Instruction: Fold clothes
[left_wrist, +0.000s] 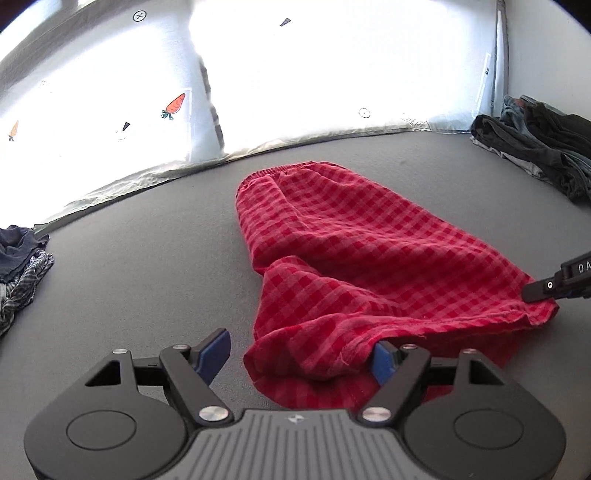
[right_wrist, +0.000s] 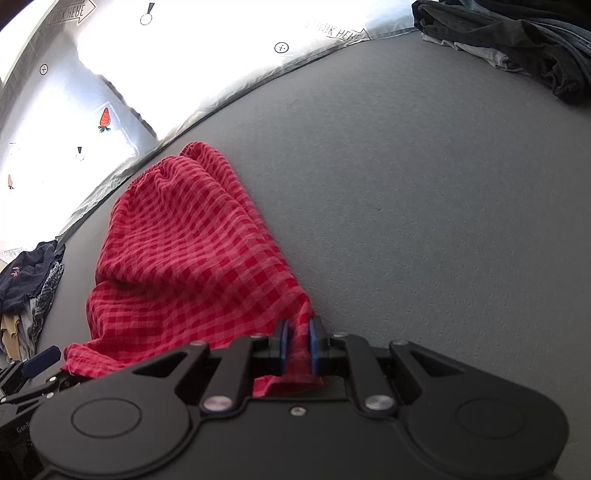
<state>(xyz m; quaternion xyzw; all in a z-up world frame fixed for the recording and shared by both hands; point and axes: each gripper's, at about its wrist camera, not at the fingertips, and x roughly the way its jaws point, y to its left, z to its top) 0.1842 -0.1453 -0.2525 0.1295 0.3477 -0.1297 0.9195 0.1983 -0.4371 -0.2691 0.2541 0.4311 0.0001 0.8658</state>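
Observation:
Red checked shorts (left_wrist: 343, 243) lie on the grey surface (left_wrist: 147, 266), waistband at the far end. My left gripper (left_wrist: 299, 356) is open around the near hem, its blue pads (left_wrist: 212, 354) wide apart, the cloth touching the right pad. My right gripper (right_wrist: 297, 345) is shut on the other hem corner of the shorts (right_wrist: 184, 251), cloth bunched between the blue pads (right_wrist: 314, 343). The right gripper's tip shows in the left wrist view (left_wrist: 543, 288) at the shorts' right corner. The left gripper shows in the right wrist view (right_wrist: 40, 360) at the far left.
A pile of dark clothes (left_wrist: 539, 147) sits at the back right, also in the right wrist view (right_wrist: 517, 40). A heap of blue and striped clothes (left_wrist: 22, 266) lies at the left edge. A white printed sheet (left_wrist: 295, 74) runs along the back.

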